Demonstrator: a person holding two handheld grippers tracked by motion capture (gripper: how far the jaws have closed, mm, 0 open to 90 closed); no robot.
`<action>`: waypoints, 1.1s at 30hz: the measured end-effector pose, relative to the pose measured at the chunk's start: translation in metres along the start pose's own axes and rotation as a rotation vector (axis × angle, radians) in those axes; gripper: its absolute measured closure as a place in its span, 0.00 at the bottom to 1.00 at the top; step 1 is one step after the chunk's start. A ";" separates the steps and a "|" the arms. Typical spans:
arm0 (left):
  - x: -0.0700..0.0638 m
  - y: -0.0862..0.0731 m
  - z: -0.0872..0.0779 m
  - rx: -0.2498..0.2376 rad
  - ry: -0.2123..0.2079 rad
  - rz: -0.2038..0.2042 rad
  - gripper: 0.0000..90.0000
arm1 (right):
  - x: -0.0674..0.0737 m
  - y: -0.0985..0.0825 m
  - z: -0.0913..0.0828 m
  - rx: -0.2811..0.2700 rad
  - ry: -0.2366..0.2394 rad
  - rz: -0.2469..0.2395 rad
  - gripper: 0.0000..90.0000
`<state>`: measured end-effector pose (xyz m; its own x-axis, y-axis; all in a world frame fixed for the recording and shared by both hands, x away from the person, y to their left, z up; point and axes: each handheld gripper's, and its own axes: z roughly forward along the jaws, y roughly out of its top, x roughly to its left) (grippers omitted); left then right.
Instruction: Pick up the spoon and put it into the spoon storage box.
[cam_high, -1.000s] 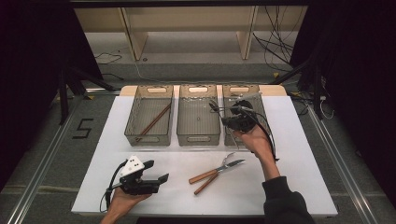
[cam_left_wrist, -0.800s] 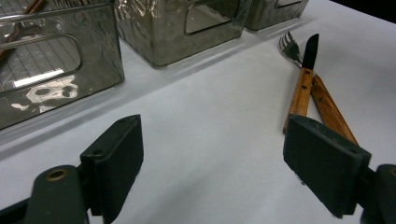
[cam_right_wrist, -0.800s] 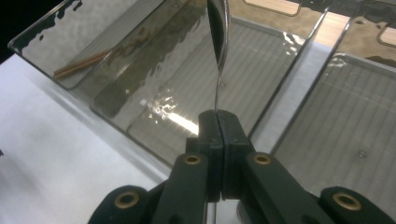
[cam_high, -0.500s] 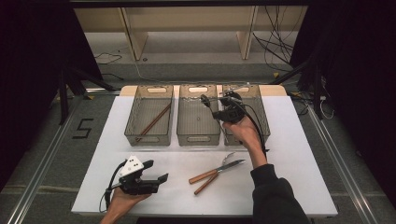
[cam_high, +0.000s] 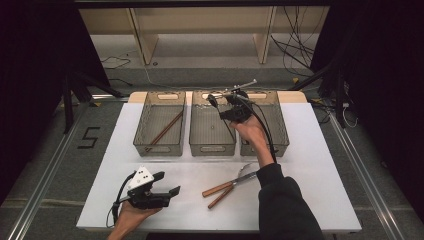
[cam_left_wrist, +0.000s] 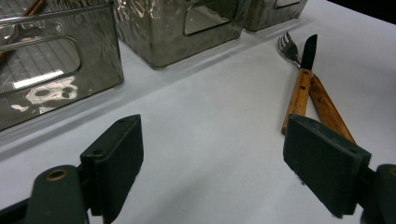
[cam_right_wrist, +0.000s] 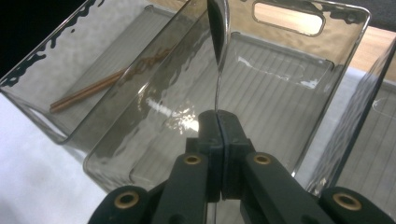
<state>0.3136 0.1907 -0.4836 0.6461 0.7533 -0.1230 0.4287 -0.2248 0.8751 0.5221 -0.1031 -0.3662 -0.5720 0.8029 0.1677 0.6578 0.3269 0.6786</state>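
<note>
Right gripper view: right gripper (cam_right_wrist: 218, 122) jaws pressed together on a thin metal utensil (cam_right_wrist: 217, 42), prob. a spoon; utensil sticks up from the pads.
Utensil location: held above the middle bin (cam_right_wrist: 299, 79), clear smoky plastic; in high view it pokes out past the gripper over the bins' far rim (cam_high: 240, 86).
Left bin (cam_high: 160, 125): holds brown chopsticks (cam_high: 165, 129), lying diagonal.
Right bin (cam_high: 277, 125): just beside middle bin.
Left gripper (cam_high: 159, 192): jaws wide apart, nothing between; low over white table (cam_high: 310, 175), near front edge.
On table: fork (cam_left_wrist: 288, 46) & knife (cam_left_wrist: 308, 70) w/ wooden handles, touching, near front of bins.
</note>
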 end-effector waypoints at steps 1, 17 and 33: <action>0.000 0.000 0.000 0.000 0.000 -0.001 0.22 | 0.000 0.002 0.002 0.000 -0.004 -0.001 1.00; 0.001 0.000 -0.001 -0.002 -0.002 0.001 0.22 | -0.004 0.009 0.020 -0.002 -0.026 0.012 1.00; 0.000 0.000 -0.001 -0.005 -0.003 0.002 0.22 | 0.001 0.007 0.034 0.016 -0.037 -0.007 1.00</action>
<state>0.3134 0.1912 -0.4828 0.6485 0.7513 -0.1224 0.4242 -0.2232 0.8776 0.5430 -0.0829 -0.3858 -0.5583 0.8185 0.1357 0.6614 0.3404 0.6683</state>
